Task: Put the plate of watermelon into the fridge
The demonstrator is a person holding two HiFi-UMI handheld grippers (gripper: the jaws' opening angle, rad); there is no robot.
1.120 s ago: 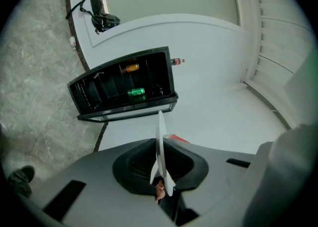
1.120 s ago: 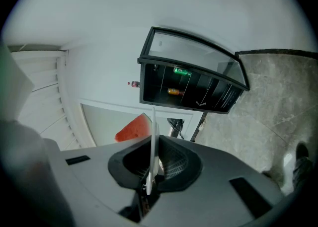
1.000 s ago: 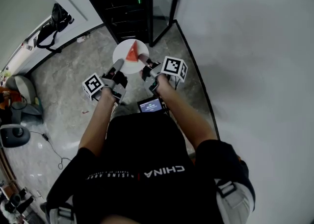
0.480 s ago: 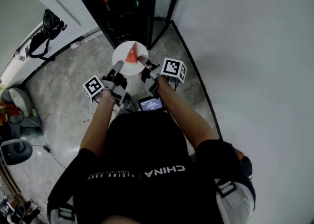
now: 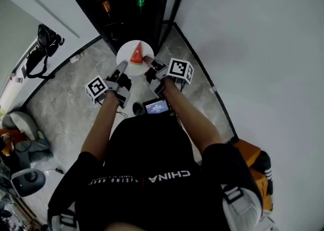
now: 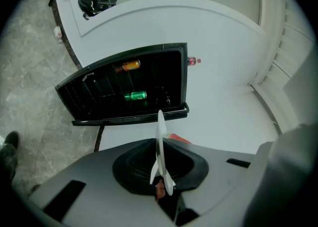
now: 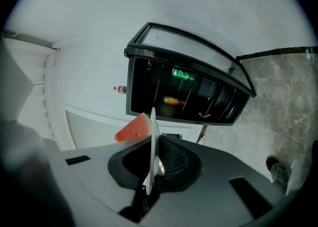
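Where the fingers (image 6: 135,167) of the left gripper (image 6: 160,181) close, they pinch the near rim of a white plate (image 6: 160,136), seen edge-on. The right gripper (image 7: 150,174) grips the opposite rim in the same way. Neither has any gap beyond the thickness of the china. A red watermelon wedge (image 5: 136,54) sits on the plate, which is held level in the air between the two grippers, just in front of the black fridge (image 5: 121,17).

Over the past second the fridge has grown larger in both gripper views and has drawn closer in the head view. There the plate now overlaps the lower front of the open cabinet, with the glass door (image 7: 189,47) swung aside. I judge the carry to be nearly over. What remains is to slide the plate onto a shelf, and the plate is not inside yet.

A green can (image 6: 134,95) and an orange bottle (image 6: 130,65) occupy the upper shelves, with labels too small to read. The only legible writing is "CHINA" across the back of the person's black shirt (image 5: 167,176). The finer line above it cannot be made out.
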